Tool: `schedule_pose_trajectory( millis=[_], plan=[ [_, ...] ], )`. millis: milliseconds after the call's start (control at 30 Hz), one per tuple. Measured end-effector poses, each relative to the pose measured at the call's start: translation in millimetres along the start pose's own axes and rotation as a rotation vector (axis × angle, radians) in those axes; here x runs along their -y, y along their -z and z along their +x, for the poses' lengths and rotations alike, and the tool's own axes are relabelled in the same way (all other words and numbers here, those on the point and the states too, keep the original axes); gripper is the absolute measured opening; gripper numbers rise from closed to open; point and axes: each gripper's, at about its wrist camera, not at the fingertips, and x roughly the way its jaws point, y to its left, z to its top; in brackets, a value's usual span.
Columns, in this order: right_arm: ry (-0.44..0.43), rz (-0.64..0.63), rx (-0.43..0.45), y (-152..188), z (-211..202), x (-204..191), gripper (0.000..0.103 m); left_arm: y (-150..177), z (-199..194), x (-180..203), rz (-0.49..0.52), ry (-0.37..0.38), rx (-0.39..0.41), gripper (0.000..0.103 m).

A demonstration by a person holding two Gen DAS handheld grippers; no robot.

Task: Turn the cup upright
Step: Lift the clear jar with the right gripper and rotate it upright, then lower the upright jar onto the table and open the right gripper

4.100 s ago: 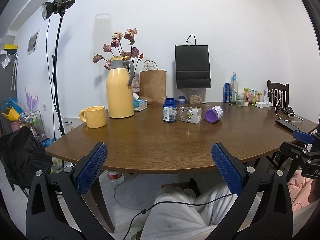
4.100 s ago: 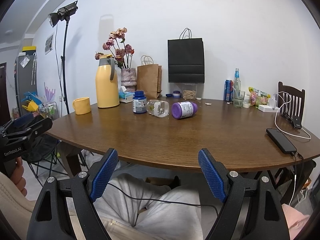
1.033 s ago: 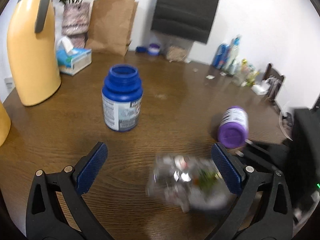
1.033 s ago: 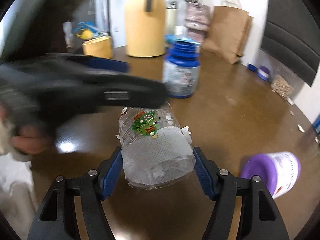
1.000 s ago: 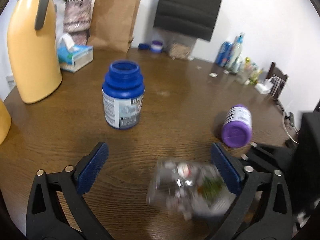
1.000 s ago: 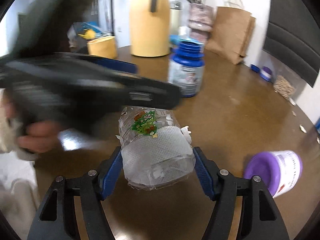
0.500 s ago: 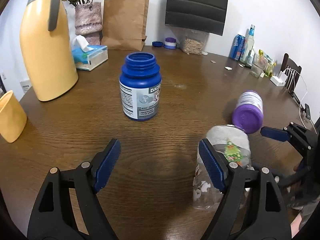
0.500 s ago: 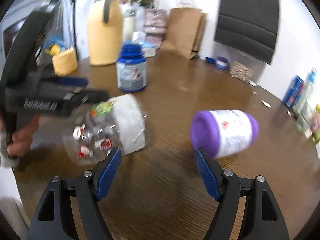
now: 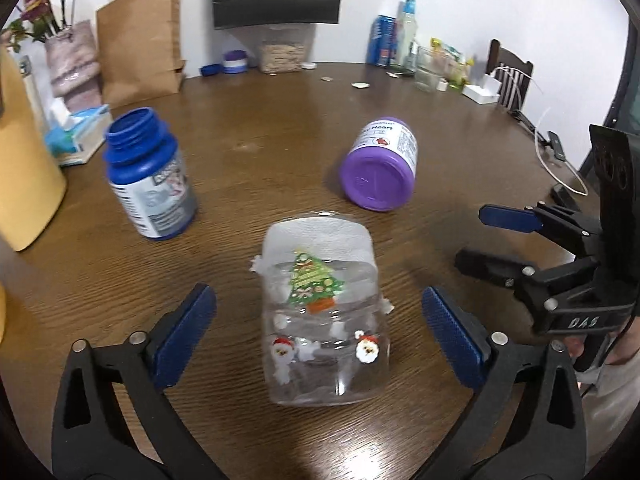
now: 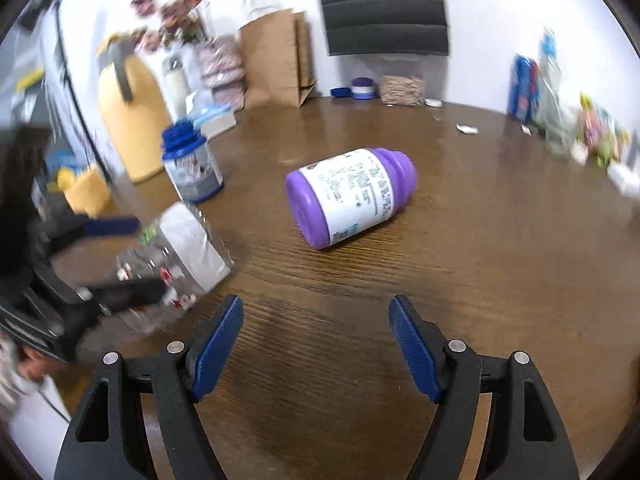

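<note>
Released, clear cup [image 9: 324,316] stands; purple bottle [image 9: 378,164] lies.

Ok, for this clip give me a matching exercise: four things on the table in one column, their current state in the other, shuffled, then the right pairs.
Column 1
1. clear plastic cup
2. purple bottle
3. blue bottle
4. left gripper

Column 2
A. lying on its side
B. open, its fingers on either side of the cup, not touching it
C. standing, cap off
D. standing on the table, Christmas stickers on its wall

Pairs: 1-D, 2-A, 3-C, 4-B
</note>
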Motion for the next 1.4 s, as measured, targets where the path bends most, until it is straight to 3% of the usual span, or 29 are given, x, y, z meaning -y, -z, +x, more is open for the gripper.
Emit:
schedule_pose_trajectory(
  millis=[33,100,300,533,667,767,900,1000,1267,1300,1333,1400],
  plan=[
    [-0.004,0.014,0.009,1,-3,2,0.080,0,2,0,0.009,0.022,-0.012,0.077],
    [-0.023,0.036,0.024,2,-7,4,0.080,0,8,2,0.027,0.022,-0.050,0.063],
    [-0.140,0.149,0.044,6,-9,15,0.080,1,20,-2,0.050,-0.004,-0.105,0.058],
    [-0.435,0.286,0.133,-3,-10,15,0.081,-10,-13,-1,0.095,-0.035,0.114,0.058],
    [-0.606,0.330,0.132,-23,2,4,0.093,-13,-27,-1,0.085,-0.006,0.217,0.058],
    [-0.696,0.347,0.136,-38,13,-7,0.093,-11,-37,-1,0.102,0.013,0.279,0.058],
    [-0.769,0.318,0.071,-68,34,-28,0.093,-13,-38,-2,0.154,0.017,0.311,0.058],
    [-0.773,0.296,0.053,-88,42,-34,0.093,-18,-37,-8,0.165,-0.034,0.343,0.058],
    [-0.753,0.287,-0.033,-123,75,-30,0.088,-37,-40,-24,0.172,0.004,0.427,0.058],
    [-0.778,0.292,-0.023,-127,77,-28,0.083,-41,-39,-23,0.176,0.008,0.431,0.058],
    [-0.787,0.295,-0.011,-128,76,-25,0.069,-45,-36,-24,0.177,0.006,0.422,0.059],
    [-0.728,0.278,0.001,-133,74,-22,0.067,-52,-30,-25,0.184,-0.001,0.400,0.060]
  ],
)
